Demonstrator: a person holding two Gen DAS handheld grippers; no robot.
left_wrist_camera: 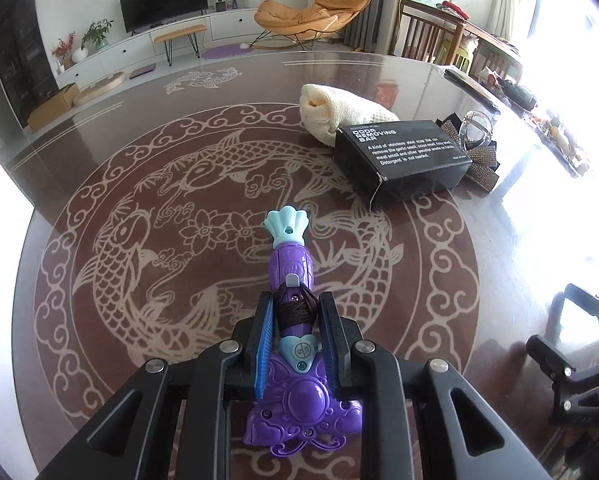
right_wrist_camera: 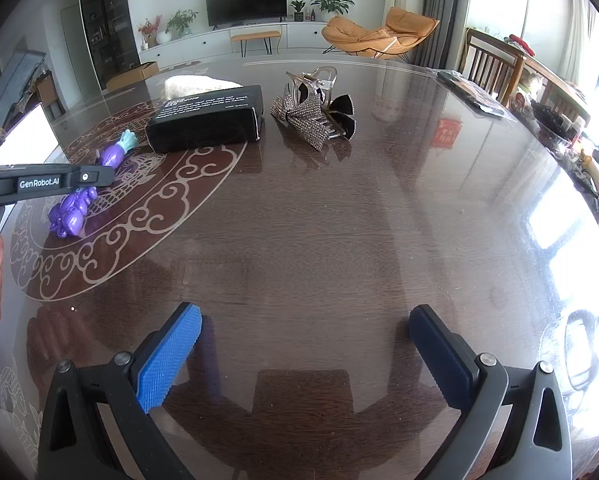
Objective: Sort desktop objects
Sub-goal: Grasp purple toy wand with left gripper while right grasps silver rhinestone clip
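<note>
Left gripper [left_wrist_camera: 295,322]: we have it clamped on the purple toy [left_wrist_camera: 293,312], pads pressing the thread-wound middle of it

Purple toy: it lies on the worktop [right_wrist_camera: 319,220], on the fish pattern, nearer us than the black box [left_wrist_camera: 403,156], its pale blue fan end pointing toward that box

Right gripper [right_wrist_camera: 305,356]: we hold it with its fingers wide apart and nothing between them, low over bare worktop, well apart from the black box

Already grouped, as we judge: cream knitted pouch [left_wrist_camera: 339,110] touching the black box on its far side, sparkly hair clip [right_wrist_camera: 313,112] just beside the box

Left to do, as we judge: bring the toy over to that cluster; sorting looks mostly done, one item outstanding
</note>
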